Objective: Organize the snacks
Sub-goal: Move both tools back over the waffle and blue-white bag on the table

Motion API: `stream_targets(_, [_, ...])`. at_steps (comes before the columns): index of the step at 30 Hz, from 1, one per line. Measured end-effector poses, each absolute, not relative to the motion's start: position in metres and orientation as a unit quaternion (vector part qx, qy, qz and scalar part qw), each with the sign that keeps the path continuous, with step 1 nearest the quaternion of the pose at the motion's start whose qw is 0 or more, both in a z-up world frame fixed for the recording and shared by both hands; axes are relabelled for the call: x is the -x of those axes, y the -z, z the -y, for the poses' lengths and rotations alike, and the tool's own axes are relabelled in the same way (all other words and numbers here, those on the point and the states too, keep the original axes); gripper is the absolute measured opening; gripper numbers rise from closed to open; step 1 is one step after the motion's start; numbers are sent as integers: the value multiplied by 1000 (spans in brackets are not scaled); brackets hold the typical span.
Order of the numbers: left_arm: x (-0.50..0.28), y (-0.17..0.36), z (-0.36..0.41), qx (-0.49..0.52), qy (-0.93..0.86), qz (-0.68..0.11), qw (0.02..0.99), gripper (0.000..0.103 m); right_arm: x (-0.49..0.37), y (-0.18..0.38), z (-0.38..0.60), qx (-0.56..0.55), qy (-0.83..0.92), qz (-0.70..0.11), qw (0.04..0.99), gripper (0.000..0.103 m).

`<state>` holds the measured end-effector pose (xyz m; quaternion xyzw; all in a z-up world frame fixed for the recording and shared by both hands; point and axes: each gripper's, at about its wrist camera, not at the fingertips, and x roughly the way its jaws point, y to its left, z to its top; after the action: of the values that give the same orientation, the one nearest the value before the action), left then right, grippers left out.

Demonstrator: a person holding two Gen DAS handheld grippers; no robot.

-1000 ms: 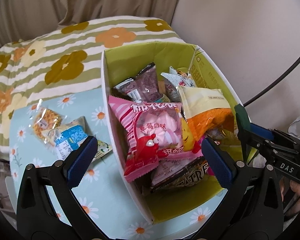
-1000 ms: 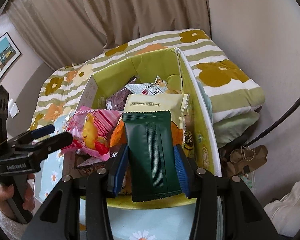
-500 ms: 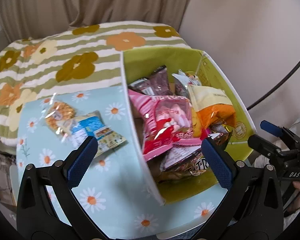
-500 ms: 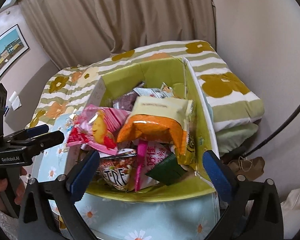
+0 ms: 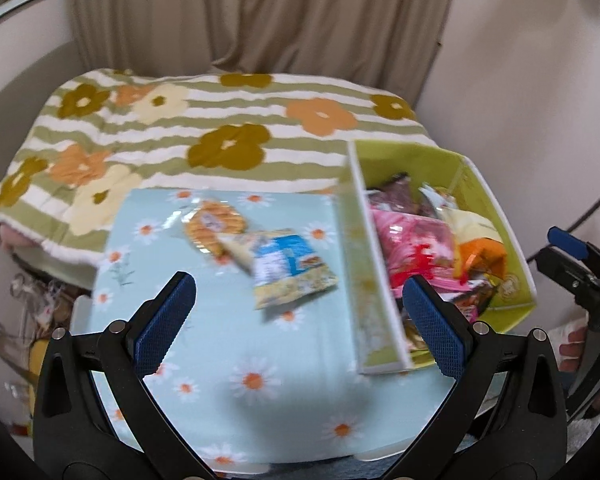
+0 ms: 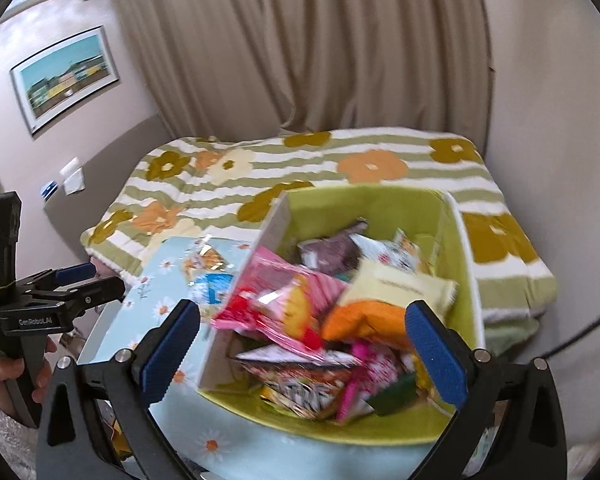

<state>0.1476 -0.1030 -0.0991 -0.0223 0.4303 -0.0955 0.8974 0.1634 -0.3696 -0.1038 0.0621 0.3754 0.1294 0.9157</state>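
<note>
A lime-green box point(image 5: 476, 184) point(image 6: 456, 280) stands on the right of a light blue daisy cloth point(image 5: 228, 360) and holds several snack packs: a pink one point(image 6: 276, 300), an orange-and-cream one point(image 6: 380, 304), and a dark green pack point(image 6: 392, 396) at its near corner. Two packs lie on the cloth left of the box: a blue-and-yellow bag point(image 5: 288, 272) and a clear pack of round biscuits point(image 5: 212, 224). My left gripper point(image 5: 300, 320) is open and empty above the cloth, near the blue-and-yellow bag. My right gripper point(image 6: 300, 348) is open and empty above the box's near side.
The cloth covers a small table point(image 5: 380, 456) against a bed with a striped flower blanket point(image 5: 220, 128). Curtains point(image 6: 300, 60) hang behind. A wall runs close on the right. A framed picture point(image 6: 64, 76) hangs on the left wall. The left gripper's handle shows in the right wrist view point(image 6: 40, 312).
My right gripper opened and let the dark green pack drop into the box, then pulled back. My left gripper swung left from over the box to over the cloth.
</note>
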Motion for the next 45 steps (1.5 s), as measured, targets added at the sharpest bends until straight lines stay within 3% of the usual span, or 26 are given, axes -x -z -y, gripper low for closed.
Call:
stream_targets(11, [-188, 110, 22, 24, 76, -448, 890, 103, -207, 106, 280, -12, -195, -398, 896, 102])
stream_targets(22, [-258, 152, -33, -19, 127, -501, 856, 102, -282, 150, 186, 18, -182, -489, 853, 102])
stream_targets(34, [-329, 229, -25, -72, 233, -549, 799, 102, -335, 237, 155, 57, -118, -606, 784, 102])
stream_targets(40, [-349, 261, -10, -78, 273, -562, 777, 102, -346, 262, 147, 111, -92, -630, 763, 102])
stream_targets(45, [-355, 279, -1, -99, 295, -566, 763, 102, -352, 280, 151, 88, -84, -644, 755, 102])
